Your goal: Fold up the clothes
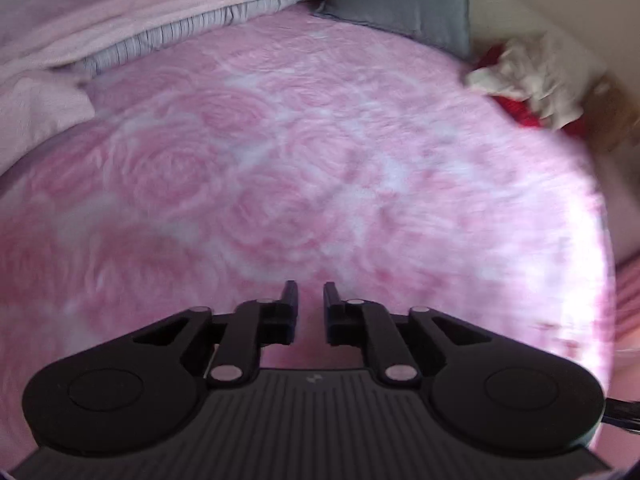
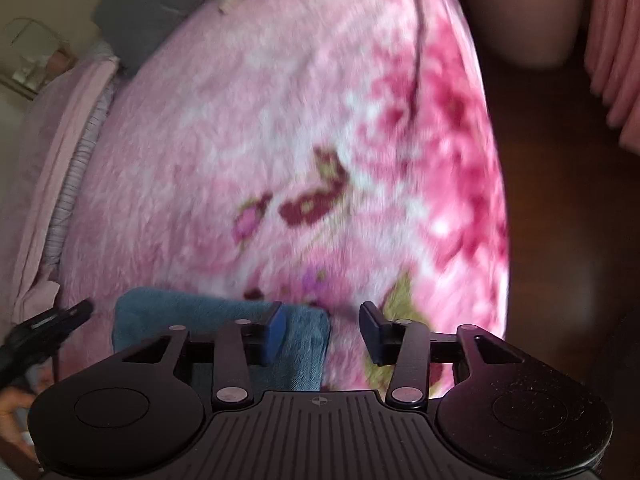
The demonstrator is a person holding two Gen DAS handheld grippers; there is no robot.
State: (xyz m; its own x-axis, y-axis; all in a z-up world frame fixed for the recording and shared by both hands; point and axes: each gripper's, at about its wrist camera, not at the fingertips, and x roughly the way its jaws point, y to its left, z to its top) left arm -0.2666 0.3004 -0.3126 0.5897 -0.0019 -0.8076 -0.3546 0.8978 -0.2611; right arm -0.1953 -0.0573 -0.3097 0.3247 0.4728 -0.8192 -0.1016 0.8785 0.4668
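Just beneath the right claw (image 2: 323, 330), its fingers spread and empty, lies a blue fleecy folded cloth (image 2: 224, 320) on the pink floral blanket (image 2: 280, 140). Left claw (image 1: 311, 308) hovers, narrowly parted, empty. The cloth lies squared up: either a fold just released or one awaiting another.

Fluffy plush pink blanket (image 1: 304, 152), soft blue terry-like folded cloth (image 2: 168, 312), matt black plastic right gripper (image 2: 323, 332).

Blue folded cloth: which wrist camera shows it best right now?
The right wrist view. The blue folded cloth lies on the pink blanket just behind the open right gripper, partly hidden by its left finger. The left wrist view shows none of it.
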